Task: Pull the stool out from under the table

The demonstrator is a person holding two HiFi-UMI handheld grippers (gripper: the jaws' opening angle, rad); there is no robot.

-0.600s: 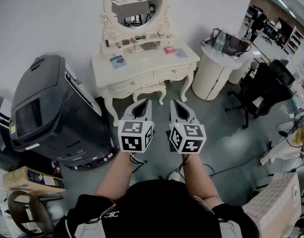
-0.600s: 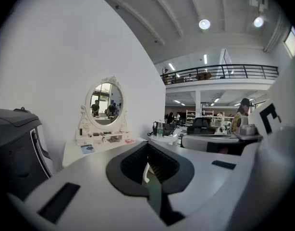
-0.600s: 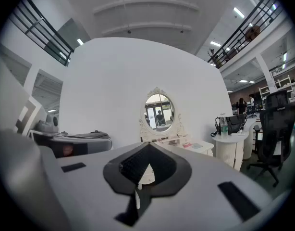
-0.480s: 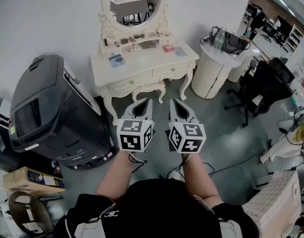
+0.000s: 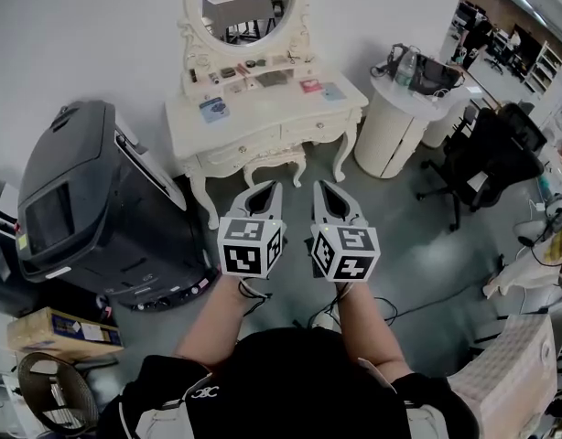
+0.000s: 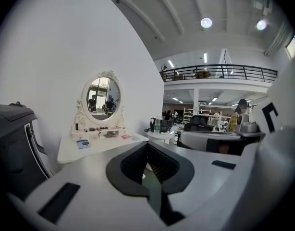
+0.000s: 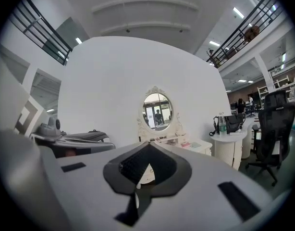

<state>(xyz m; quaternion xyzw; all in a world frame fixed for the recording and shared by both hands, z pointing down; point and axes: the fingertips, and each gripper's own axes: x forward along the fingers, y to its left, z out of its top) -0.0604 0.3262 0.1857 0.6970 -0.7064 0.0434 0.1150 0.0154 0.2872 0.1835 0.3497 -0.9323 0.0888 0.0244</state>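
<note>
Both your claws are closed and empty. The left claw [image 5: 265, 188] and right claw [image 5: 323, 188] point side by side toward the far wall, and their ribbed black pads meet at the tips. The stool [image 5: 275, 165], cream with carved, curved legs, sits tucked under the white counter [image 5: 263, 117], beyond the claw tips and not touching them. An oval mirror [image 5: 249, 3] in a scrolled frame stands at the counter's far edge. A glossy black machine [image 5: 89, 199] sits to the left and a ribbed round stand [image 5: 391, 131] to the right.
</note>
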